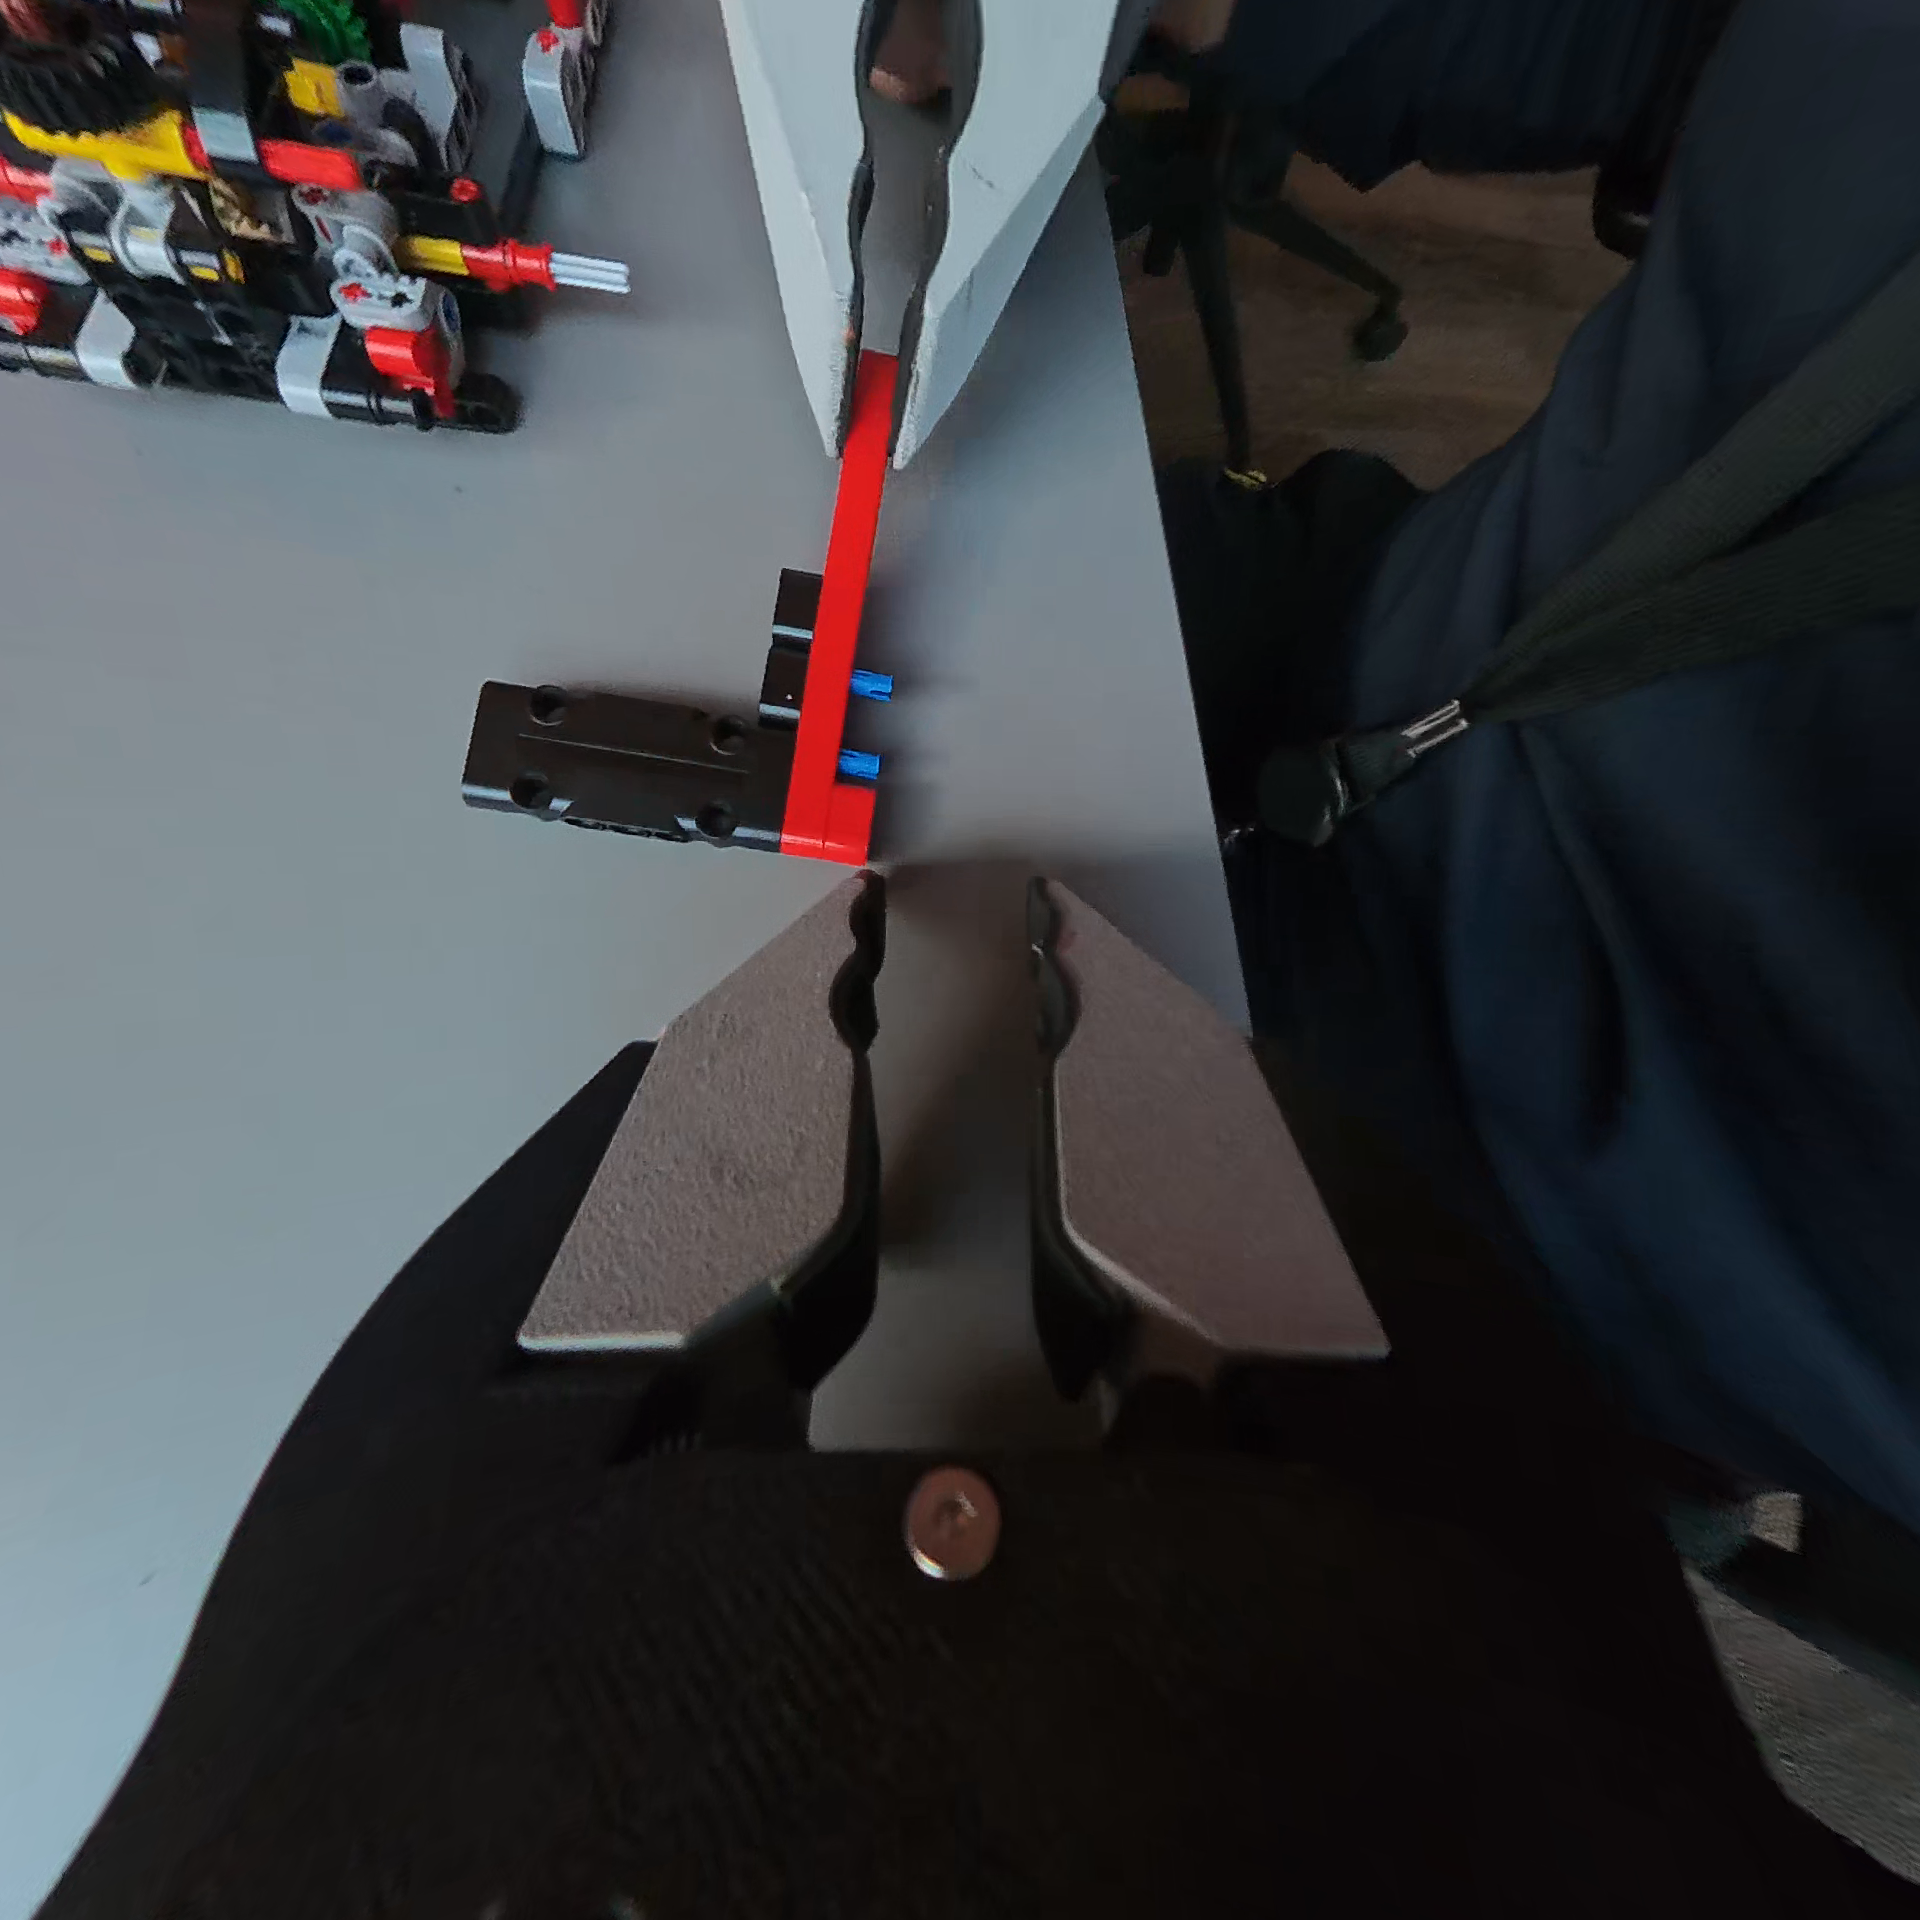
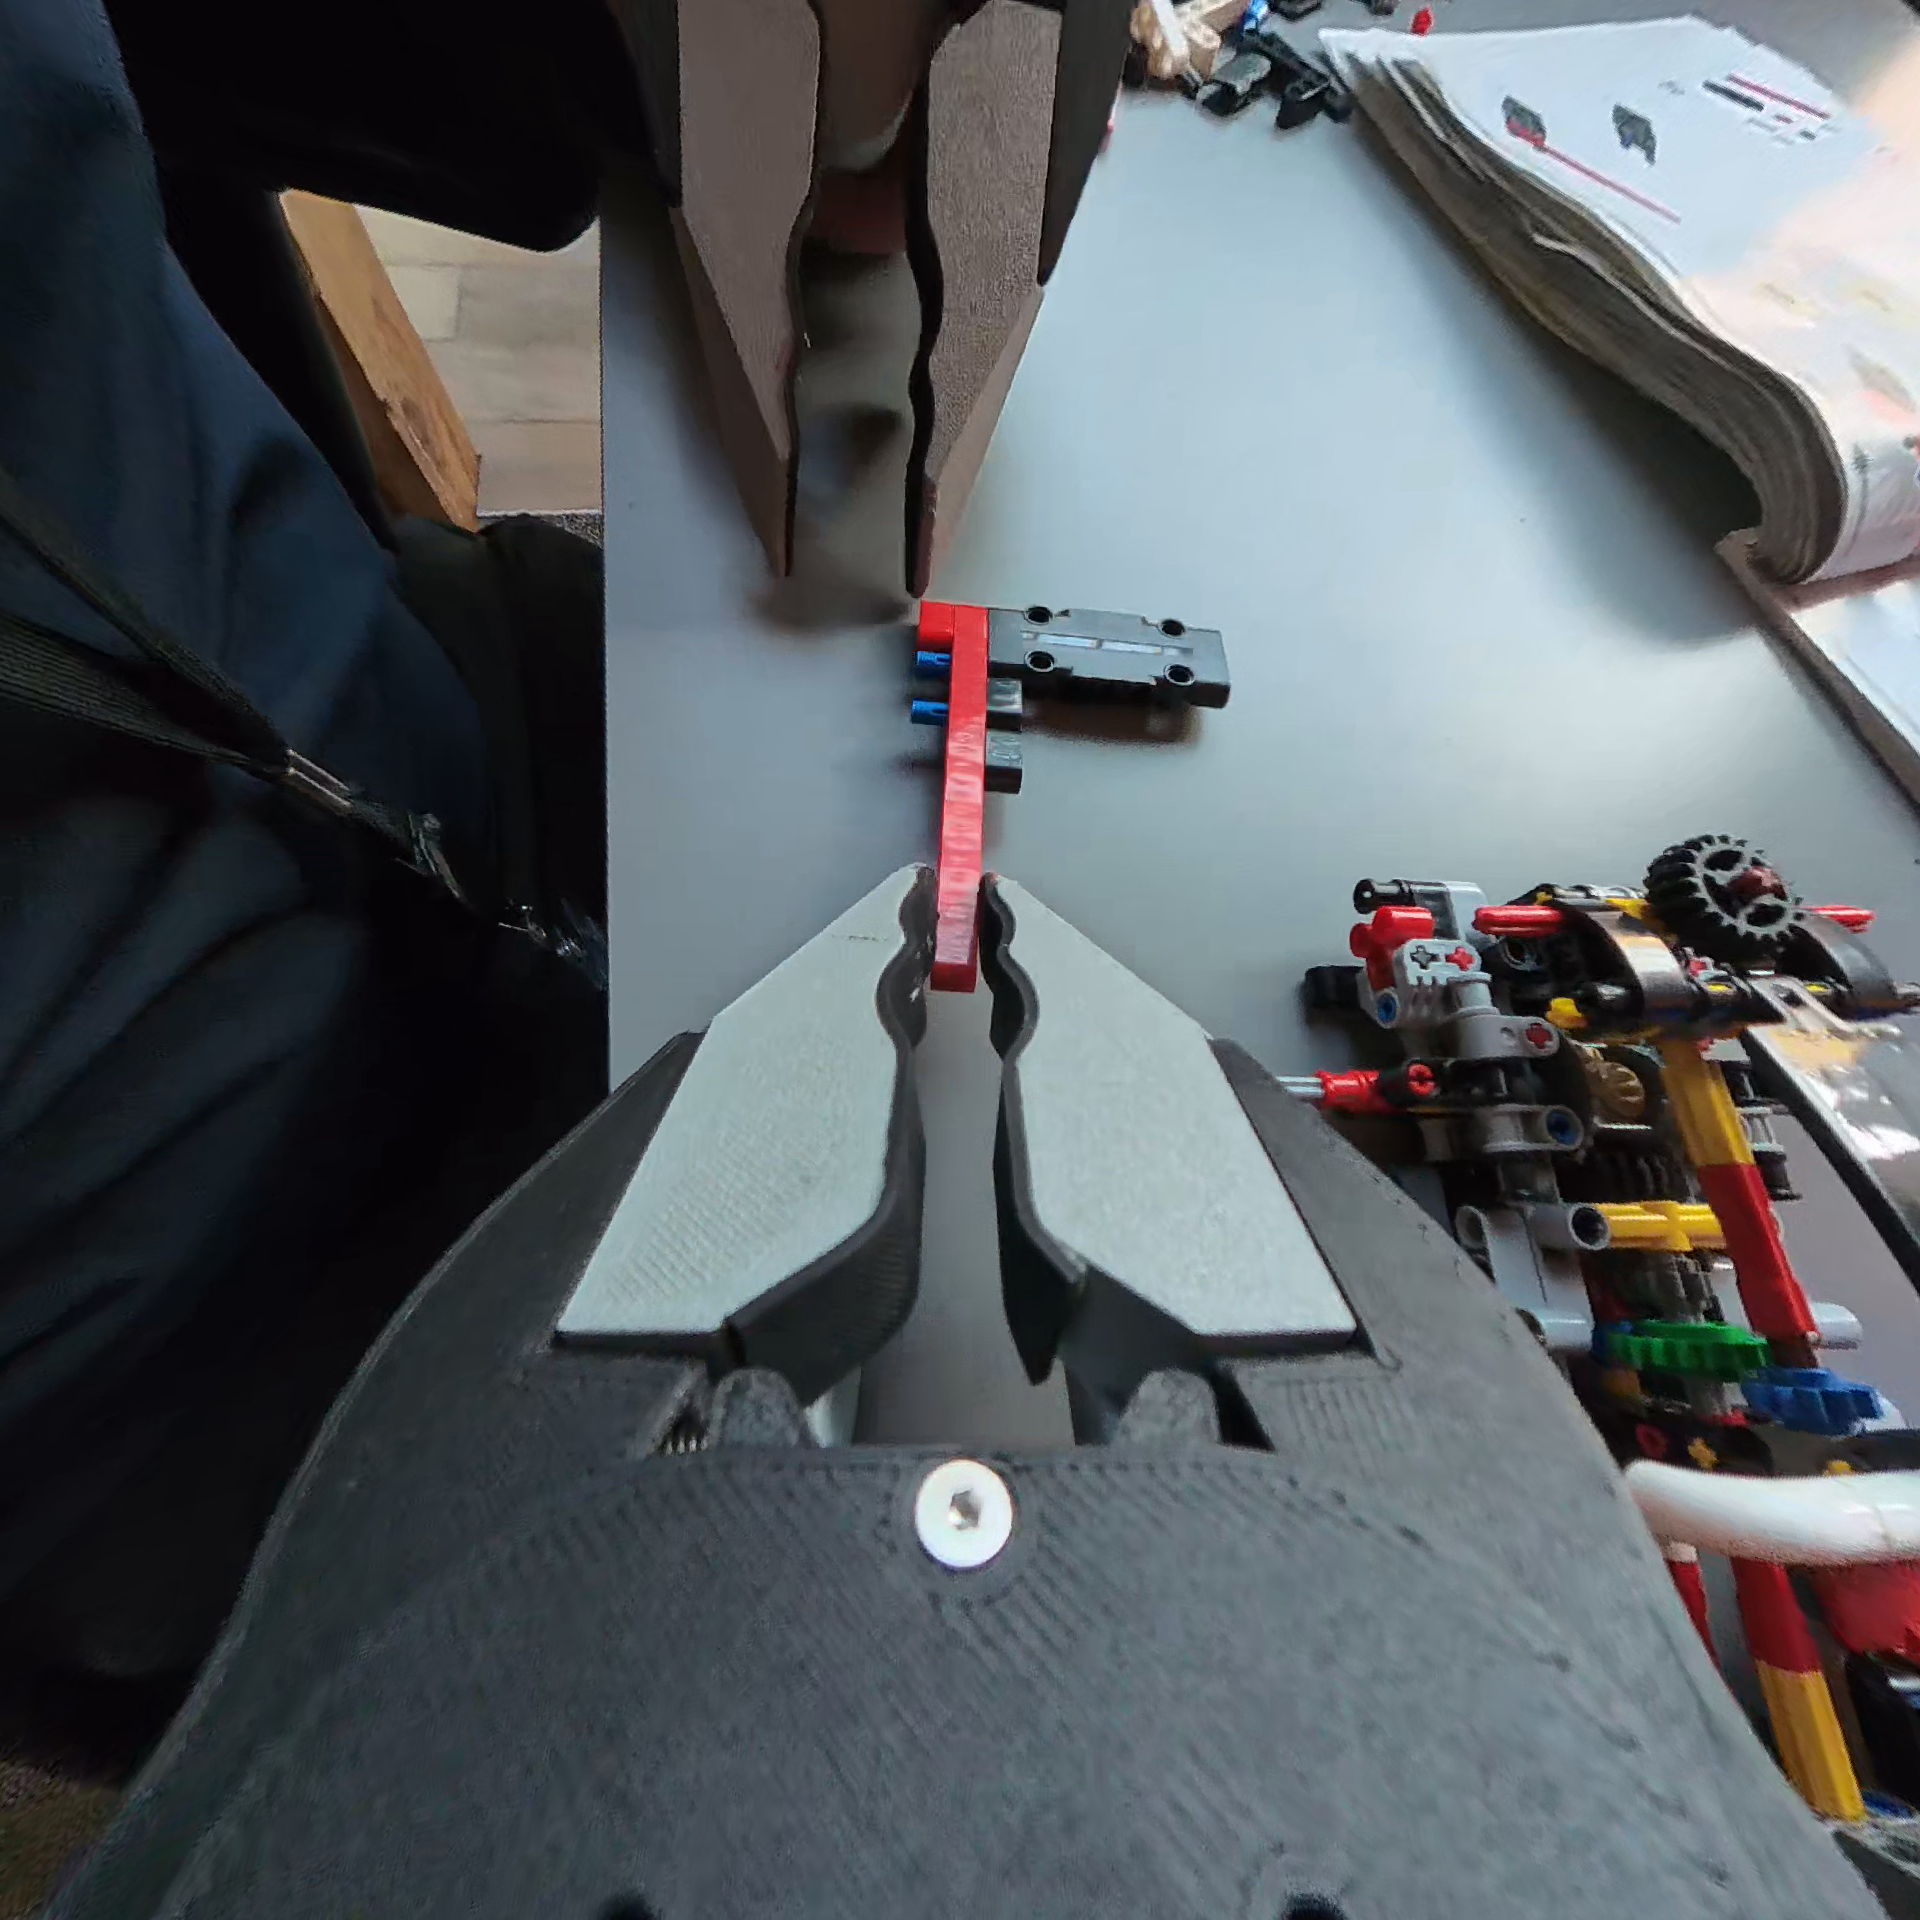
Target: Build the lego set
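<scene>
Right gripper pinched one end of the red beam, pads pressed on both sides, above the grey table. Left gripper, jaws narrowly parted and bare, hovered just beside the beam's far end; black panel joined there, at 9 o'clock in the left wrist view. Brick model stood at the right gripper's 3 o'clock.

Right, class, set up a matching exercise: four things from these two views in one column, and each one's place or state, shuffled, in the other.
1. long red plastic beam
2. flat black plastic panel
3. left gripper
4. thick open paper booklet

A. lies at the far right of the grey table
B. open, holding nothing
C. clamped at one end by the right gripper
D. joined to the beam's far end

Pairs: 1-C, 2-D, 3-B, 4-A
</scene>
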Demonstrator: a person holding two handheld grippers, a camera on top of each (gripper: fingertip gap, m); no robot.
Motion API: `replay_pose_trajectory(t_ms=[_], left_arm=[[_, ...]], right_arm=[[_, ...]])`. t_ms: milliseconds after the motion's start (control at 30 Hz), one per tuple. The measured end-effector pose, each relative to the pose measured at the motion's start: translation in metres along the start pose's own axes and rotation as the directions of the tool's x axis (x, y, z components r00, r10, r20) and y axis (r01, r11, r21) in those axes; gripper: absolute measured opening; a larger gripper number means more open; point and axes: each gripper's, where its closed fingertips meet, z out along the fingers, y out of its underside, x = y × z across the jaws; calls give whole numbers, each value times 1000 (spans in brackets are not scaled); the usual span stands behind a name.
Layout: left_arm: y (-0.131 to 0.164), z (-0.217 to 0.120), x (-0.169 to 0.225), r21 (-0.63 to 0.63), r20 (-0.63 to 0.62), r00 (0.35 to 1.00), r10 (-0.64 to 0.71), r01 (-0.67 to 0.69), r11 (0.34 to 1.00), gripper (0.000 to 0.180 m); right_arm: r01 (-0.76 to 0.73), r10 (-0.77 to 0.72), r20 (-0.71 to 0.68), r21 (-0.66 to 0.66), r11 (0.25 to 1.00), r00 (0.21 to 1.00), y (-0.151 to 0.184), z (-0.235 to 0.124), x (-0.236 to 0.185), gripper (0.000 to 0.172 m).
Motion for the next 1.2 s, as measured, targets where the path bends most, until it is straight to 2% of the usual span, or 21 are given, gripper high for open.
replay_pose_trajectory(t_ms=[133, 333, 667, 1200], left_arm=[[-6, -2, -8, 30, 90, 994, 67, -70, 997, 25], [-20, -13, -25, 116, 235, 967, 93, -123, 986, 28], [-21, -15, -32, 118, 289, 952, 98, -138, 983, 33], [-19, -12, -33, 99, 287, 953, 100, -134, 986, 32]], right_arm=[[-17, 16, 19, 48, 999, 1000, -5, -5, 0, 5], [-22, 21, 5, 80, 997, 1000, -9, -8, 4, 5], [-16, 18, -19, 112, 994, 1000, -13, -11, 8, 5], [-18, 21, -26, 123, 992, 999, -14, -12, 10, 5]])
